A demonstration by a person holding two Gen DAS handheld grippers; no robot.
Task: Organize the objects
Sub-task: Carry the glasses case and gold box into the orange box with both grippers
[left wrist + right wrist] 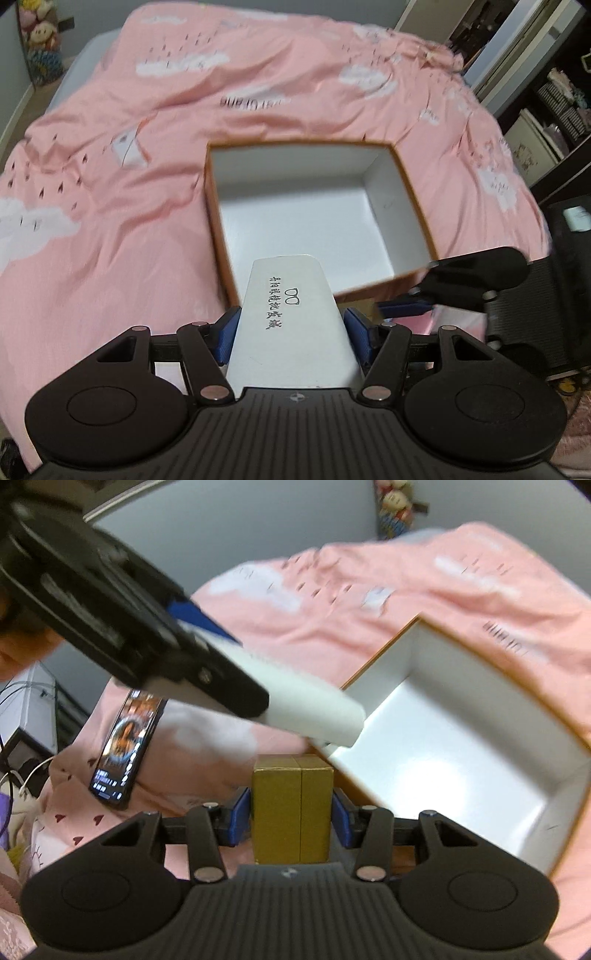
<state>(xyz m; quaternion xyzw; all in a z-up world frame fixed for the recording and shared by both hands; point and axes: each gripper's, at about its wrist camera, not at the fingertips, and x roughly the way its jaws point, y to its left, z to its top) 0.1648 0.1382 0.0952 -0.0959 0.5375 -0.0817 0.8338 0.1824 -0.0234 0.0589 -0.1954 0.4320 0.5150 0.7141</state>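
An open box with orange sides and a white, empty inside sits on the pink bed cover; it also shows in the right wrist view. My left gripper is shut on a white glasses case with black writing, held over the box's near edge; the case also shows in the right wrist view. My right gripper is shut on a small gold box, held just outside the open box's near-left wall. The right gripper shows in the left wrist view at the right.
A pink bed cover with white clouds fills the bed. A phone with a lit screen lies on it left of the open box. Cables and shelves stand beside the bed.
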